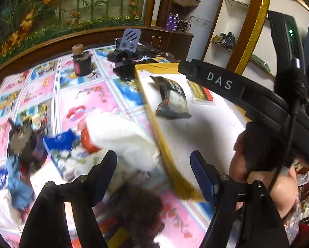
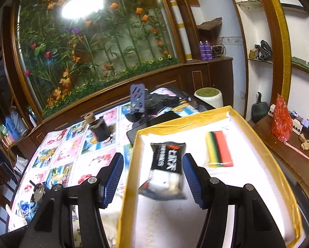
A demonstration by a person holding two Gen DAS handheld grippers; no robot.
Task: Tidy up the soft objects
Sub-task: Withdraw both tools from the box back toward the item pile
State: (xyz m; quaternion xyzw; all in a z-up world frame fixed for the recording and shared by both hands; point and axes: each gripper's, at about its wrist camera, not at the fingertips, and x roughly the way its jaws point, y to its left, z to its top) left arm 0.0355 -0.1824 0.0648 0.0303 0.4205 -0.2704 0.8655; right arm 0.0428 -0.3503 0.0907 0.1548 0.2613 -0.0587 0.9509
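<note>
A box with a yellow rim point(image 2: 131, 161) and a white floor fills the right of the right wrist view. A black and white snack packet point(image 2: 166, 171) lies in it beside a striped, many-coloured pack point(image 2: 219, 150). My right gripper point(image 2: 153, 179) hovers open over the packet, pads clear of it. In the left wrist view my left gripper point(image 1: 154, 175) is open and holds nothing, straddling the box rim point(image 1: 164, 150). Under it lie a white fluffy thing point(image 1: 129, 138) and a dark brown fuzzy thing point(image 1: 137, 206). The packet point(image 1: 173, 101) shows there too, below the right tool's black body point(image 1: 220, 82).
On the picture-patterned tablecloth point(image 1: 92, 99) stand a dark jar with a cork top point(image 1: 82, 64), a purple phone stand point(image 1: 129, 39) and a black tablet point(image 1: 125, 70). A blurred heap of toys point(image 1: 24, 144) and a blue pack point(image 1: 59, 142) lie left. A red bag point(image 2: 281, 122) sits on the side shelf.
</note>
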